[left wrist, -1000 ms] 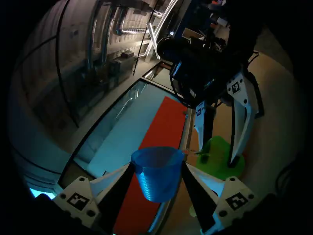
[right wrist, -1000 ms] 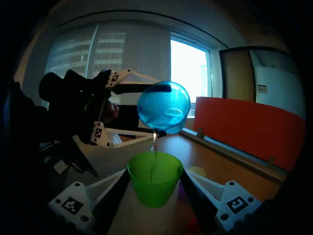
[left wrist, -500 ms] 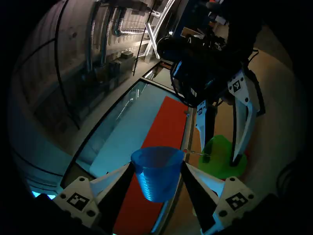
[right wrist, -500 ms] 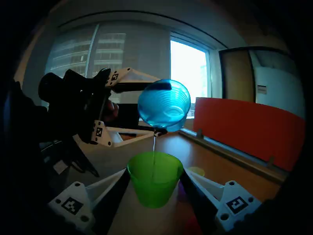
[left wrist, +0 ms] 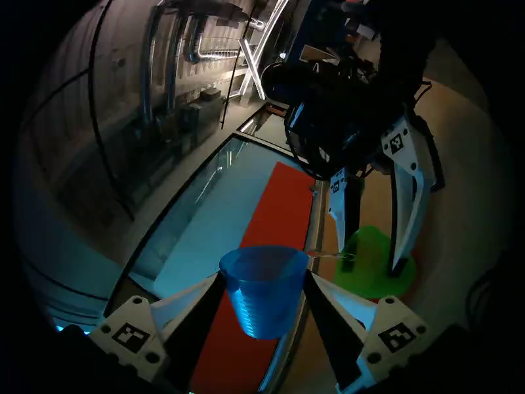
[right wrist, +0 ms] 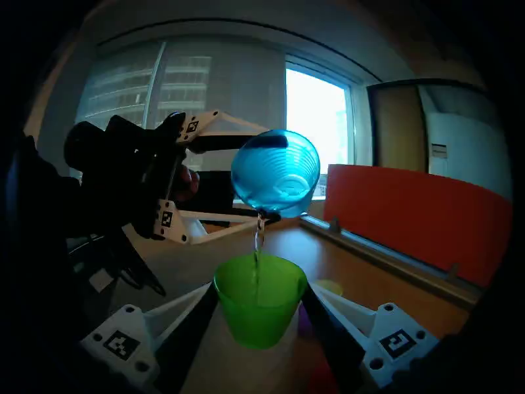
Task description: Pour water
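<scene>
The left gripper is clamped on the blue cup, tipped just above the right gripper, which grips the green cup upright between its jaws. A thin stream of water falls from blue lip into green mouth; pouring well likely means tilting slowly, lip over the green cup's centre, green cup level.

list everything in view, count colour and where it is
blue cup: 1, translucent blue, raised and tipped
green cup: 1, green, upright below the blue cup
water stream: 1, clear, from blue cup into green cup
partition panel: 1, red, along the desk's far edge
desk: 1, brown wood, under the cups
window: 1, bright, behind
left tongs: 1, white, shut on blue cup
right tongs: 1, white, shut on green cup
hand: 1, gripping the left tongs
</scene>
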Demonstrator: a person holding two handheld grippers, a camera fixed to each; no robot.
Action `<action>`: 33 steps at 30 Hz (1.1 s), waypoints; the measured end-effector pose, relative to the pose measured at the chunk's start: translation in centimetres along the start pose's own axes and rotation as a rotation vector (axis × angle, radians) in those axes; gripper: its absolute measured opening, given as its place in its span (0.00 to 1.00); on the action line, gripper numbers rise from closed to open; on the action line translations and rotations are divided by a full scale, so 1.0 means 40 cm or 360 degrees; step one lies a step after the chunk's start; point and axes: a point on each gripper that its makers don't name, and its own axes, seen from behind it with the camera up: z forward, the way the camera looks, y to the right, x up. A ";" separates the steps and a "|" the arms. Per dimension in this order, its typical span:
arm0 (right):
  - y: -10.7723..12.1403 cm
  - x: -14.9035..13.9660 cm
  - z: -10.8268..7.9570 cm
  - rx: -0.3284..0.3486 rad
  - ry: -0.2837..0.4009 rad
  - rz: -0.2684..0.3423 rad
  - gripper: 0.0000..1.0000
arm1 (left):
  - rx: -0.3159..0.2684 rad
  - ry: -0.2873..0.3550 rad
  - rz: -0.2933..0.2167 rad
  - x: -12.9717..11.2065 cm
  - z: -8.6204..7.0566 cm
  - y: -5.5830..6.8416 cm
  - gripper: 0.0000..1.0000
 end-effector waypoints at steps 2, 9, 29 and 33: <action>0.000 0.000 0.001 -0.0001 -0.0002 -0.0002 0.91 | -0.0001 0.0005 0.0011 0.003 0.000 0.001 0.84; -0.002 0.002 0.000 0.0002 0.0006 -0.0001 0.91 | -0.0013 0.0006 0.0036 0.005 0.001 0.008 0.84; -0.002 0.007 0.001 -0.0002 0.0010 -0.0016 0.91 | 0.0006 0.0011 0.0079 0.011 0.000 -0.003 0.84; -0.001 0.008 0.000 -0.0005 0.0009 -0.0020 0.91 | 0.0006 0.0012 0.0096 0.012 -0.002 -0.003 0.84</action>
